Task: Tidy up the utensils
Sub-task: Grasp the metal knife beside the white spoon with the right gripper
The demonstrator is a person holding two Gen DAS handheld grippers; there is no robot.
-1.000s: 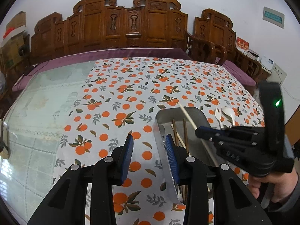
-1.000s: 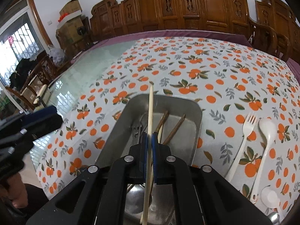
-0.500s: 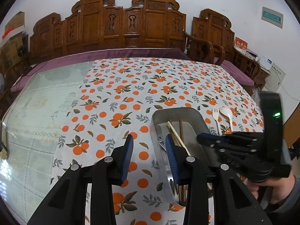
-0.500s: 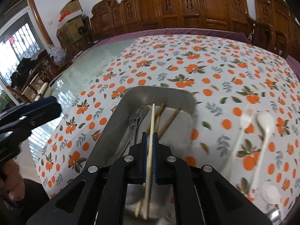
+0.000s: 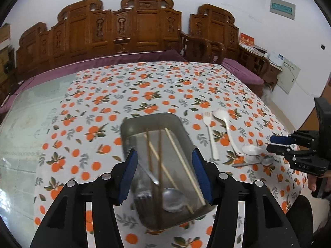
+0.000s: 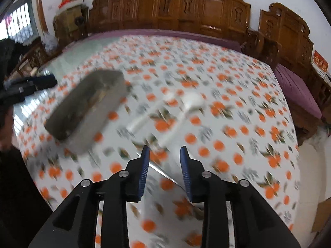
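A metal tray sits on the orange-print cloth and holds brown and pale chopsticks, a metal fork and a metal spoon. My left gripper hovers over the tray, jaws opening, pads touching nothing. To the right lie a white fork, a white spoon, a small white spoon and a metal spoon. My right gripper hangs over these spoons, jaws opening and empty. In the blurred right wrist view the right gripper straddles a thin metal handle on the cloth, with the tray at the left.
The cloth covers the table's right part; bare glass shows on the left. Carved wooden benches with purple cushions line the far side. The table's right edge drops off near the right gripper. A hand holds that gripper.
The right gripper let the pale chopstick drop into the tray, opened and swung right to the loose spoons. The left gripper let go of the tray's wall, widened and shifted over the tray.
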